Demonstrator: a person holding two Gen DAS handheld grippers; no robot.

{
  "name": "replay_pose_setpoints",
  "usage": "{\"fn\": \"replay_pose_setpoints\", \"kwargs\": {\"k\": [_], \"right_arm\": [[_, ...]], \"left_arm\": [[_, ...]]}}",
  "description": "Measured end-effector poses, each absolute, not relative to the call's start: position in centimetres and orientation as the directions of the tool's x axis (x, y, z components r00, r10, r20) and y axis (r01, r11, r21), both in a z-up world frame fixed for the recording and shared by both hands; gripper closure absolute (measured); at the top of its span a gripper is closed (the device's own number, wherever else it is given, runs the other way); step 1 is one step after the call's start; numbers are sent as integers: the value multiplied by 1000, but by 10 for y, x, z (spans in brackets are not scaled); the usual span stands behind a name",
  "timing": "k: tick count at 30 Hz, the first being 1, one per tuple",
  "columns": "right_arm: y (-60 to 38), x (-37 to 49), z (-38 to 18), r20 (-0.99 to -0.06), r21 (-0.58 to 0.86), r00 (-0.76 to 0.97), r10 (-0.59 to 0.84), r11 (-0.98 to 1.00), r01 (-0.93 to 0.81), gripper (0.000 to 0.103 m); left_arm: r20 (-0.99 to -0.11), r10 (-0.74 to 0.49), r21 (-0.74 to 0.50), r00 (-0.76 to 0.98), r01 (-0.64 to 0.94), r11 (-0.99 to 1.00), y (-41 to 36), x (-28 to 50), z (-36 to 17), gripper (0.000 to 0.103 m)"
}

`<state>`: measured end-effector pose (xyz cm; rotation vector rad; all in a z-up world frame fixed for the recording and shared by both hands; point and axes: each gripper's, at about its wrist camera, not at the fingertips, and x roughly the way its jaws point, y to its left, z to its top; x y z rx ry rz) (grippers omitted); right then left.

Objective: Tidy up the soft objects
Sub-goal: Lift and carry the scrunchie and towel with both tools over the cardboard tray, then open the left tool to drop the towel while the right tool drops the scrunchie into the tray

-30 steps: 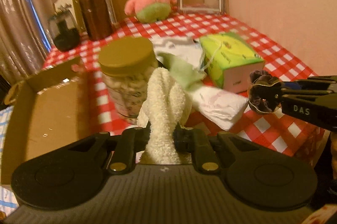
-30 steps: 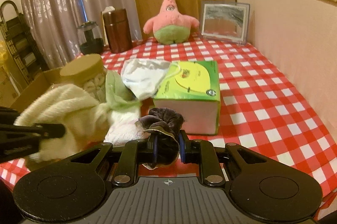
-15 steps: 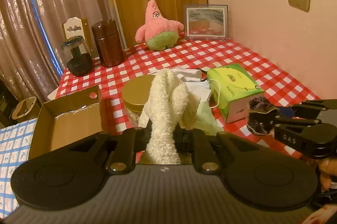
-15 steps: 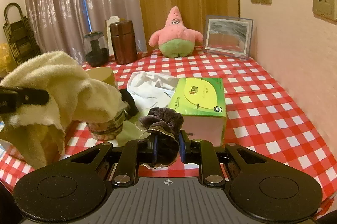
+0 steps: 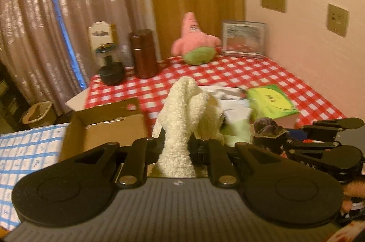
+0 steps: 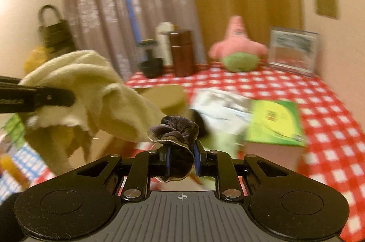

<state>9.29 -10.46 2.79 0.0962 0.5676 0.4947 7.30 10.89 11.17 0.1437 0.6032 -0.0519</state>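
Left wrist: left gripper [image 5: 176, 148] jaws clamped on cream towel [image 5: 182, 114], blocking view ahead; cardboard box [image 5: 109, 130] left of jaws, tissue box [image 5: 271, 103] right, on bench [image 5: 228, 73].

Right wrist: right gripper [image 6: 180, 158] jaws pinching dark scrunchie [image 6: 175, 130]; towel [image 6: 79, 82] left, tissue box [image 6: 276, 123] right, pink plush [image 6: 238, 48] far ahead.

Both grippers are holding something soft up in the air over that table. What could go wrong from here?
1. The cream towel in the left gripper hangs loose and could snag the cardboard box flap or miss the box.
2. The dark scrunchie in the right gripper sits close to the towel, so the two could tangle.
3. Both views are blurred, so aim may suffer.
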Motion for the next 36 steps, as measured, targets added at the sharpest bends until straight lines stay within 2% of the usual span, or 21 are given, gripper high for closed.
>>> {"fn": "replay_pose_setpoints", "kwargs": {"k": [6,12,19,23,25,26,27,36], "right_arm": [[-42,102,42,-476,248,628,616,779,-576,83],[26,131,43,-487,231,544,684,701,-675,83],[84,170,11,-554,230,462,692,661,-714,83],[101,188,-9,-587,257,419,693,650,-716,82],[107,197,-20,-601,264,394,695,639,-723,66],[111,202,-25,-610,262,385,693,635,-727,49],[112,202,-28,-615,258,385,688,637,-726,37],[101,190,-22,-593,263,416,689,654,-709,36]], "left_arm": [[-565,111,153,818,-28,988,173,71,116,90],[-577,194,142,793,-136,981,233,84,100,90],[-618,198,114,761,-162,980,269,114,66,89],[-645,172,68,745,-168,983,278,125,44,81],[-650,171,54,740,-179,982,279,124,36,74],[-649,175,55,740,-184,981,279,123,34,71],[-650,183,56,737,-194,979,280,121,32,69],[-625,208,24,752,-248,968,279,98,46,64]]}}
